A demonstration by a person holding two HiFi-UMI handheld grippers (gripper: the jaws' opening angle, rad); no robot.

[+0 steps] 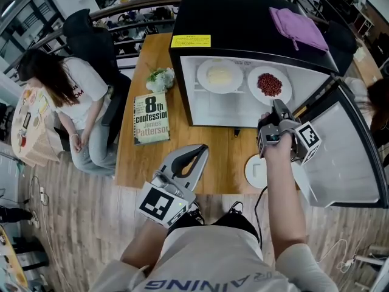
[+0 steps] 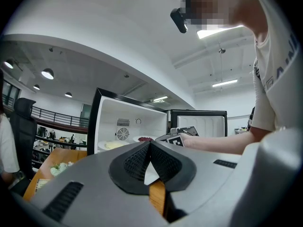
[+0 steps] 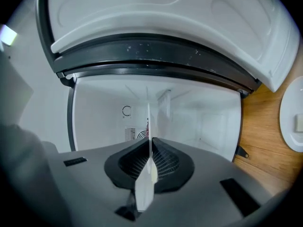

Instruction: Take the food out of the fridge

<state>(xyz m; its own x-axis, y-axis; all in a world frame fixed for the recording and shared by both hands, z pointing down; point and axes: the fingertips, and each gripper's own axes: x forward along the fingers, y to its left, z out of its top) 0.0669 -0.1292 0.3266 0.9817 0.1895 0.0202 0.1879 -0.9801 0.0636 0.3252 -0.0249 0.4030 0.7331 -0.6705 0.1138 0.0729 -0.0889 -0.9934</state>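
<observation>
Inside the open fridge (image 1: 255, 17), the plate of red beans (image 1: 252, 87) is on the right, beside a plate of pale food (image 1: 202, 76). It is round, so no long axis. The right gripper (image 1: 277, 104) is clenched on its near rim. In the right gripper view the plate shows edge-on as a thin white line running from the jaws into the fridge. The left gripper (image 1: 202, 149) hangs over the table (image 1: 158, 157) with its jaws pressed together on nothing.

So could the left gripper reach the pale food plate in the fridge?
Probably yes: the fridge door is open, nothing blocks the pale food plate; the right gripper is on the other plate.
</observation>
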